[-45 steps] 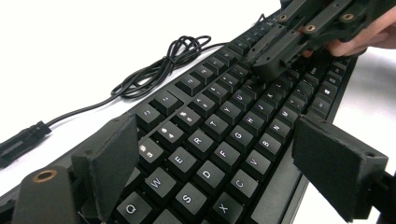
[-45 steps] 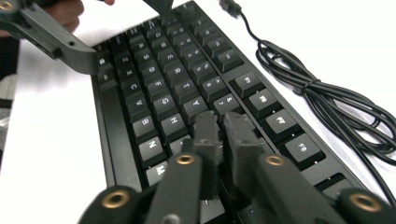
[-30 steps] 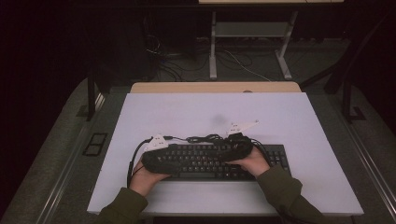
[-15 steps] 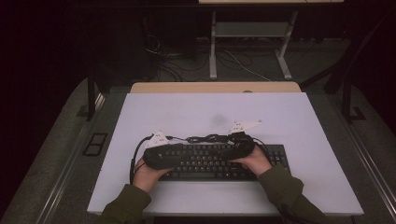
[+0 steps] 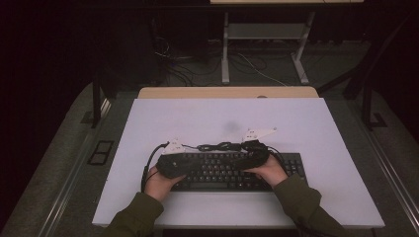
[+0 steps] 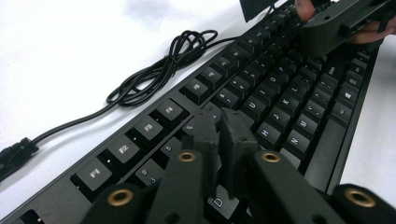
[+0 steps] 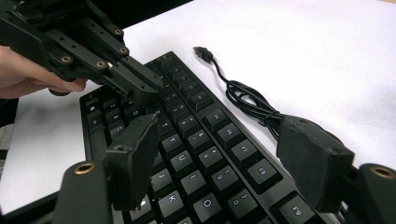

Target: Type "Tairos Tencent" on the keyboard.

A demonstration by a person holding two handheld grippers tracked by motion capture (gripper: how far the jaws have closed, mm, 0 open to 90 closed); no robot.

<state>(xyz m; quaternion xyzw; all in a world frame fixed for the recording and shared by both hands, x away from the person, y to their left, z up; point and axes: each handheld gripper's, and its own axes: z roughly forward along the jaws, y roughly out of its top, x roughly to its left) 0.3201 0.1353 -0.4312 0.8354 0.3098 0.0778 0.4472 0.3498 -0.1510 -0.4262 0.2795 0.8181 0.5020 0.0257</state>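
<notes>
High view. A black keyboard [image 5: 232, 170] lies flat on the white table [image 5: 316, 128], near the person's edge, long side across. Its cable [image 5: 217, 146] is bunched just behind the back edge, so the keys are clear of it. Left tongs [image 5: 185, 165] and right tongs [image 5: 247, 160] both hover over the key field, pointing inward toward each other from either end. That suits working on the keys rather than lifting the board.

Left gripper view. The left tongs [image 6: 225, 140] are clenched, jaws pressed together with nothing between them, and have just been closing. The joined tips sit low over the letter rows, near the number row. Judgement: jaws brought together make one narrow point, fit for pressing a single key; I cannot tell whether a key is touched. The coiled cable [image 6: 159, 70] lies on the table beyond the function row. The right tongs [image 6: 341, 23] show at the far end.

Right gripper view. The right tongs [image 7: 224, 158] stand released, jaws wide apart astride the keyboard [image 7: 187, 140], empty, above the keys and not touching them. The cable's plug [image 7: 202, 51] rests free on the table, unconnected. The left tongs [image 7: 147, 91] reach in from the upper left, tips down on the letter rows. Judgement: the right waits its turn.
</notes>
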